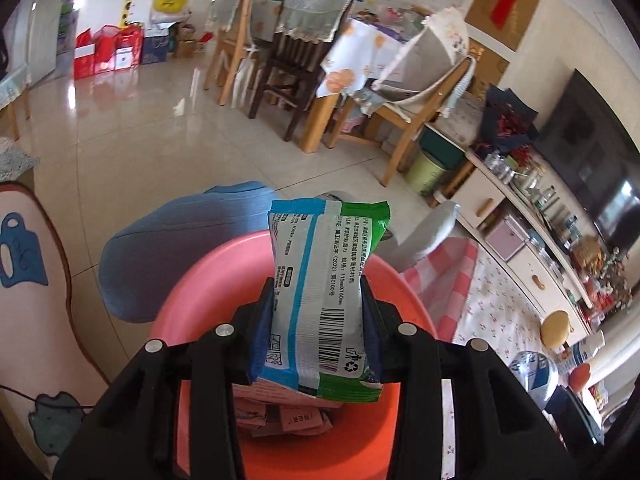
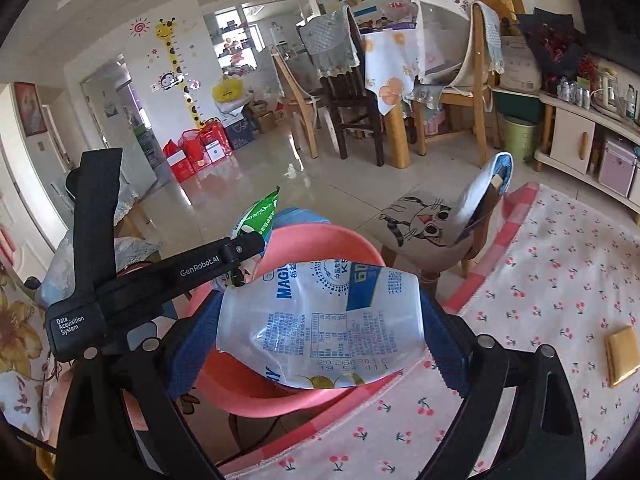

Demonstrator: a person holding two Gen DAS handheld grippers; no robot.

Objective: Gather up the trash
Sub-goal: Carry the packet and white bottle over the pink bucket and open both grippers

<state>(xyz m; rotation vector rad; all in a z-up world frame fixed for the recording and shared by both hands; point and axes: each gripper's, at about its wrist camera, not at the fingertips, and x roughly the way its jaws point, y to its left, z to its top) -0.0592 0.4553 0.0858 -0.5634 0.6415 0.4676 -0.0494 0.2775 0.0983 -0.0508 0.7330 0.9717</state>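
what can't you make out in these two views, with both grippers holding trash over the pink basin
- Left wrist view: the wet-wipe pack and left gripper cover most of the pink basin; the papers inside are only partly seen.
- Right wrist view: the white pouch in the right gripper hides the basin's inside.
- Small print on both: unreadable.

I see the table (image 2: pixel 560 280), covered in cherry-print cloth, carrying a flat yellow packet (image 2: pixel 621 355) near its right edge.

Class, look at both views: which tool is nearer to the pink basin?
Left. The left tool, gripping a green wipes packet, hangs directly over the pink basin; the right tool, gripping a white wrapper, sits at its rim.
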